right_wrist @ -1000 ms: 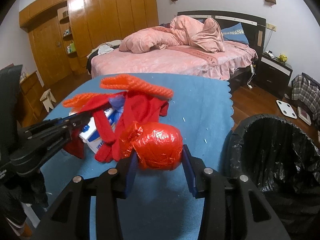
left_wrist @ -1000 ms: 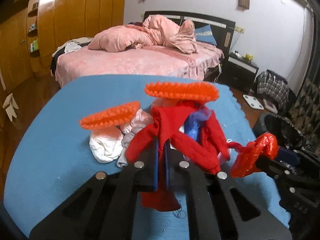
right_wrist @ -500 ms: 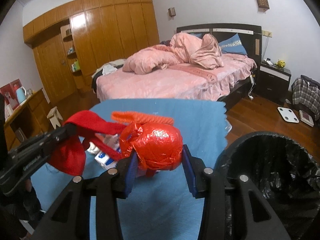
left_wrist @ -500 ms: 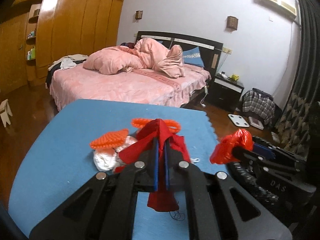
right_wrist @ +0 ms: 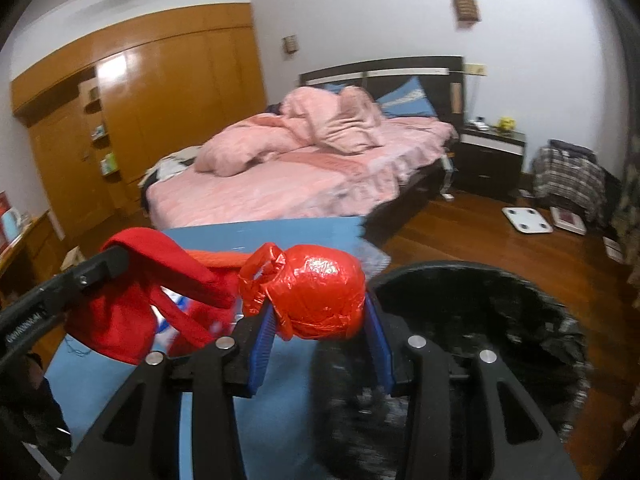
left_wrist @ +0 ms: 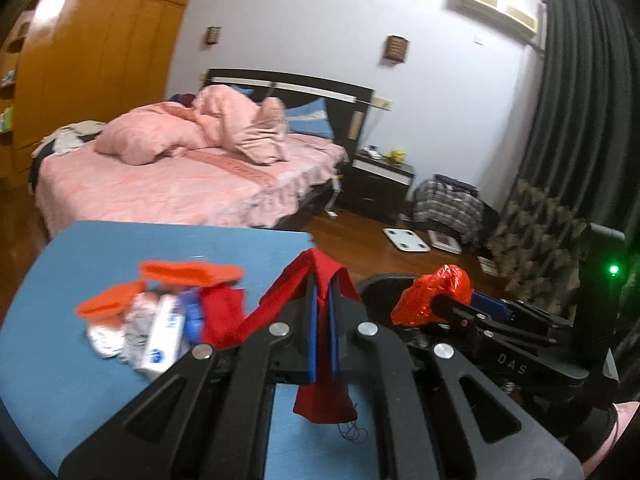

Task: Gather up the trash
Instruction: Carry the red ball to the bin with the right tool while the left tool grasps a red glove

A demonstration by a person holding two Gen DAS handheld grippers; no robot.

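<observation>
Right gripper (right_wrist: 318,320) squeezing the red bag ball (right_wrist: 316,296), light and crinkly. Left gripper (left_wrist: 323,312) pinching soft, floppy red cloth (left_wrist: 320,396) by its fold. Best held around the middle, above the bin (right_wrist: 520,280).

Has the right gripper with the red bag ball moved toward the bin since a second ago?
Yes. The right gripper, shut on the red bag ball, has swung right off the blue table toward the black-lined bin, which now fills more of the right wrist view.
</observation>
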